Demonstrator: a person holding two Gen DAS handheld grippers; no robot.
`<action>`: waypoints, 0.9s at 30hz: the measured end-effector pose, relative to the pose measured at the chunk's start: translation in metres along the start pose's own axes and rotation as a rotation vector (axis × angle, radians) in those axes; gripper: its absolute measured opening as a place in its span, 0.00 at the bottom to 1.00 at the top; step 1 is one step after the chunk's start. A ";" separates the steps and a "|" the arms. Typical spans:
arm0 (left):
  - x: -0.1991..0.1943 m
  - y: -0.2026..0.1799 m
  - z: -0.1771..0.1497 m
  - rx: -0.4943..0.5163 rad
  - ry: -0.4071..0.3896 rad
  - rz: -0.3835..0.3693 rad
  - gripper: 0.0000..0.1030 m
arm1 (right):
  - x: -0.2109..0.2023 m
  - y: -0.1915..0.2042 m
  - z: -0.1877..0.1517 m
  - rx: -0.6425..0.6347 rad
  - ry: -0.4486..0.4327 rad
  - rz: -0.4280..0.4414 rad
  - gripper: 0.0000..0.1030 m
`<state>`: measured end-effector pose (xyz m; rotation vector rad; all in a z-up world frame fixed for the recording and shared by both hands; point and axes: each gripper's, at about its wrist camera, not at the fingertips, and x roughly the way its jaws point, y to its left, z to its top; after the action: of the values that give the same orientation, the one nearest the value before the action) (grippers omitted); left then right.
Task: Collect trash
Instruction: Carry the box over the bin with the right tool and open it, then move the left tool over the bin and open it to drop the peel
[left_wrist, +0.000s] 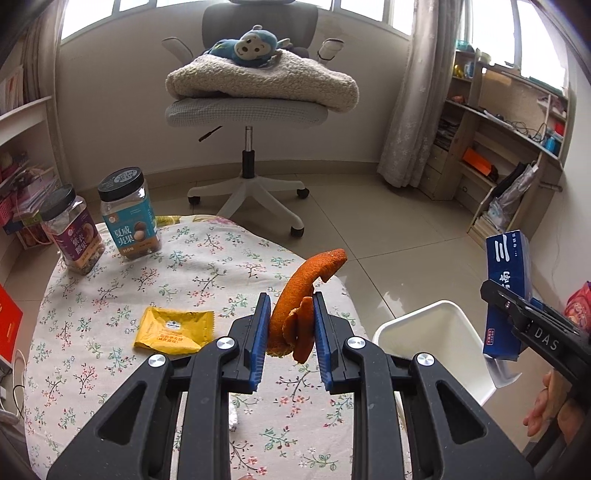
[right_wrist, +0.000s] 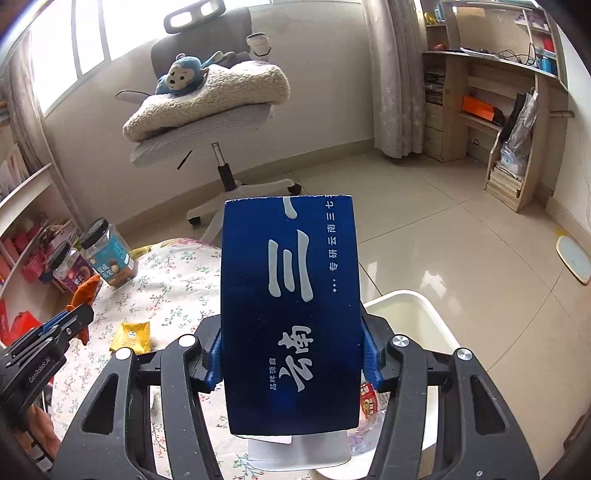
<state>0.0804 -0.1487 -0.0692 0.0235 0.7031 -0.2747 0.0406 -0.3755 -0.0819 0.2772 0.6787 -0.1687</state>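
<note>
My left gripper (left_wrist: 289, 328) is shut on a curled orange peel (left_wrist: 295, 295) and holds it above the floral tablecloth (left_wrist: 147, 280). It also shows at the left of the right wrist view (right_wrist: 79, 317) with the peel (right_wrist: 85, 291). My right gripper (right_wrist: 291, 354) is shut on a dark blue box with white characters (right_wrist: 290, 314), held over the white trash bin (right_wrist: 424, 314). The box (left_wrist: 508, 288) and the bin (left_wrist: 428, 325) also show at the right of the left wrist view. A yellow snack wrapper (left_wrist: 173, 330) lies on the table.
Two snack jars (left_wrist: 129, 214) (left_wrist: 72, 236) stand at the table's far left. An office chair (left_wrist: 247, 110) with a blanket and a blue plush monkey stands behind the table. Wooden shelves (left_wrist: 509, 147) line the right wall. The bin holds some wrappers (right_wrist: 369, 402).
</note>
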 end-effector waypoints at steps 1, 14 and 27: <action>0.000 -0.006 -0.001 0.009 0.000 -0.007 0.23 | -0.001 -0.006 0.000 0.007 0.000 -0.008 0.52; 0.007 -0.098 -0.016 0.122 0.045 -0.126 0.23 | -0.025 -0.078 -0.001 0.137 -0.046 -0.079 0.78; 0.027 -0.178 -0.032 0.202 0.122 -0.271 0.25 | -0.051 -0.158 -0.006 0.405 -0.094 -0.176 0.88</action>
<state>0.0340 -0.3229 -0.0982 0.1389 0.7983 -0.6081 -0.0408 -0.5205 -0.0847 0.5944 0.5710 -0.4866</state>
